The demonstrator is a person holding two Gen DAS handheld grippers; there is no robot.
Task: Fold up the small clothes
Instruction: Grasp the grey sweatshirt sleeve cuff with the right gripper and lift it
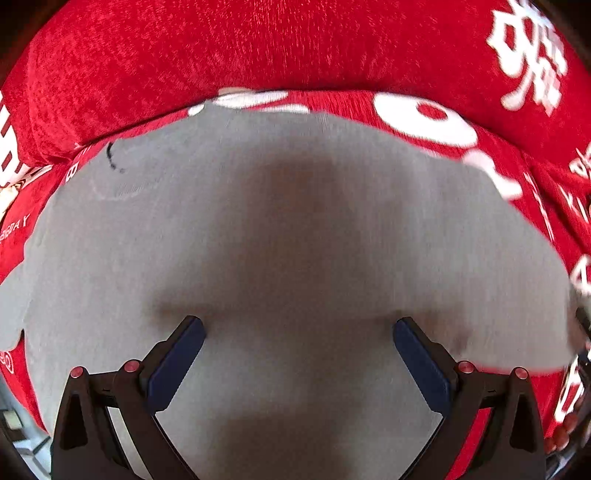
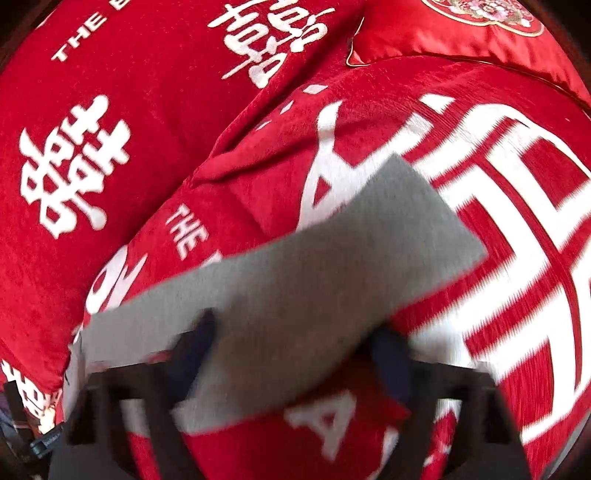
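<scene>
A flat grey garment lies spread on a red cover with white lettering. My left gripper points steeply down over the garment's near part. It is open, its blue pads wide apart and nothing pinched. In the blurred right wrist view the same grey garment appears as a long folded strip running up to the right. My right gripper hangs over the strip's near edge with its jaws apart. The cloth lies flat between the dark fingers, with no visible pinch.
The red cover carries large white characters and letters. A padded red backrest rises behind the garment. A shiny red cushion with an embroidered emblem sits at the top right. Dark objects show at the lower left edge.
</scene>
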